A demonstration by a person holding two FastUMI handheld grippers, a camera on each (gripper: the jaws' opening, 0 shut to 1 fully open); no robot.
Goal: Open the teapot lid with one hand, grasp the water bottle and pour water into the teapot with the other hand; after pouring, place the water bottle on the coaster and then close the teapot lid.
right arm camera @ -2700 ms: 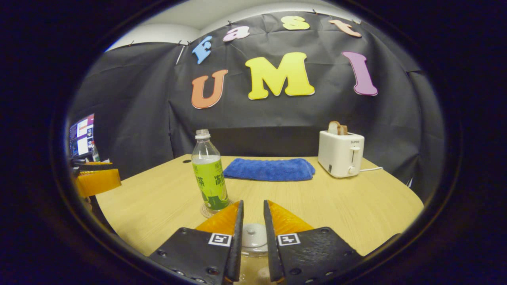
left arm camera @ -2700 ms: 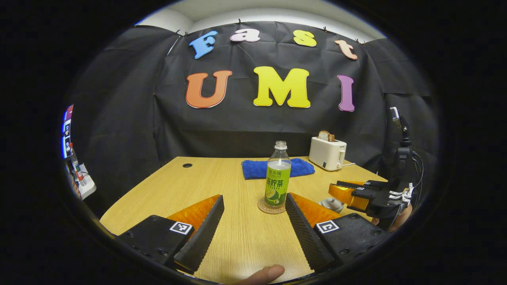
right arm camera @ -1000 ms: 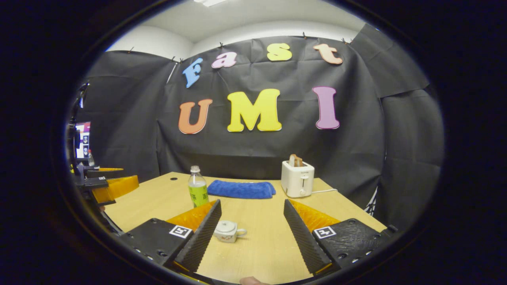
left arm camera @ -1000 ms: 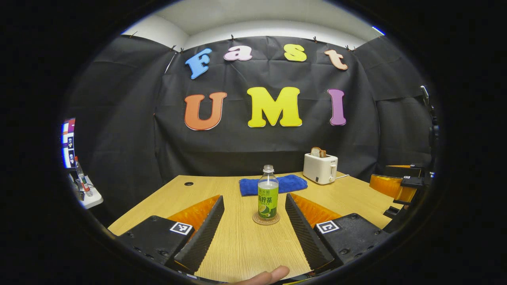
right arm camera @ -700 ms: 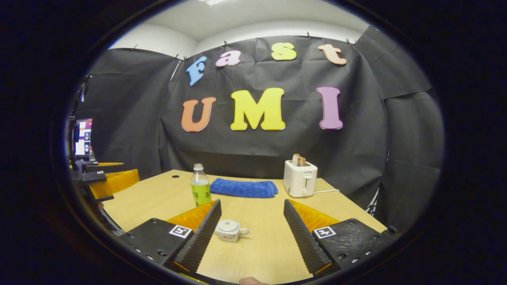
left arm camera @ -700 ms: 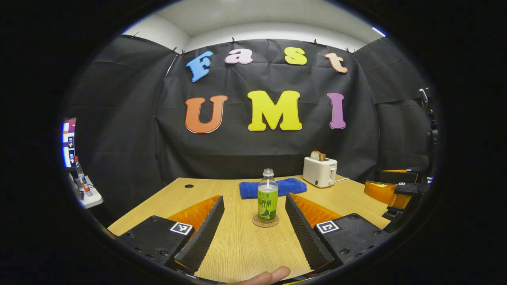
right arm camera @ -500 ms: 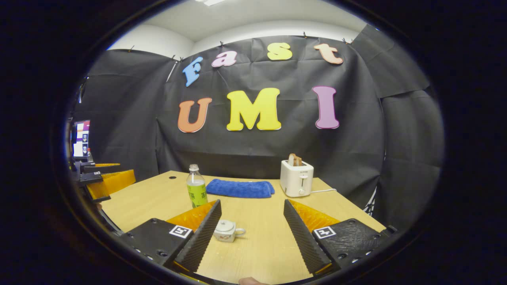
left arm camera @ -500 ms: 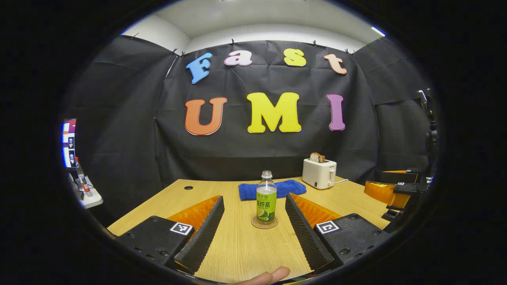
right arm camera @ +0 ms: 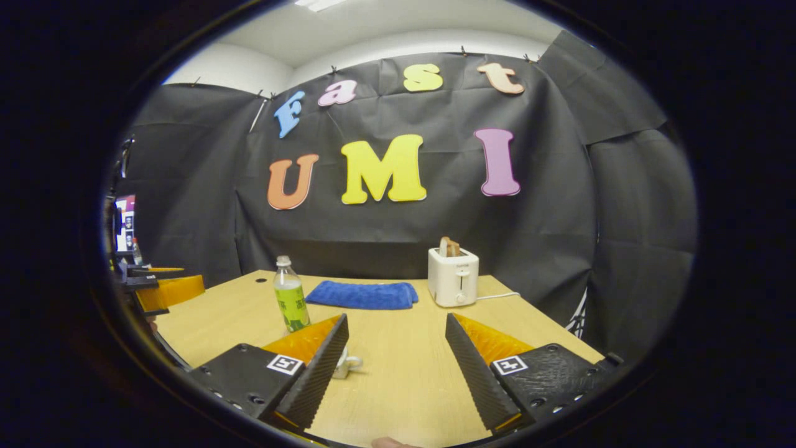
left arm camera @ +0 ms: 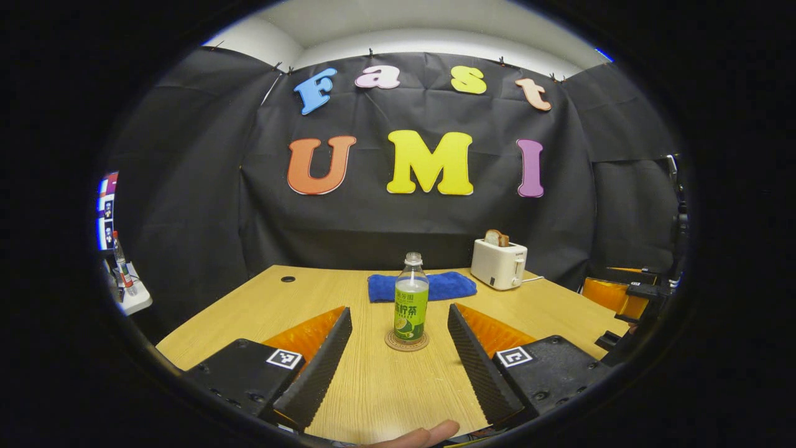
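Looking along the left gripper (left arm camera: 398,339) in the left gripper view, its fingers are wide apart, holding nothing. The bottle (left arm camera: 410,305) stands up on the coaster (left arm camera: 407,341), ahead between the fingers.

In the right gripper view, the right gripper (right arm camera: 397,345) is level, with its fingers wide apart. The teapot (right arm camera: 346,364) peeks out just beside the left finger (right arm camera: 314,373). The bottle stands farther off to the left.

We list a wooden worktop (left arm camera: 373,386); a folded blue towel (left arm camera: 446,286) toward its far edge; beside it a white toaster (left arm camera: 498,264) holding a slice of bread (left arm camera: 495,238); a cable hole (left arm camera: 288,279) at the far left corner.
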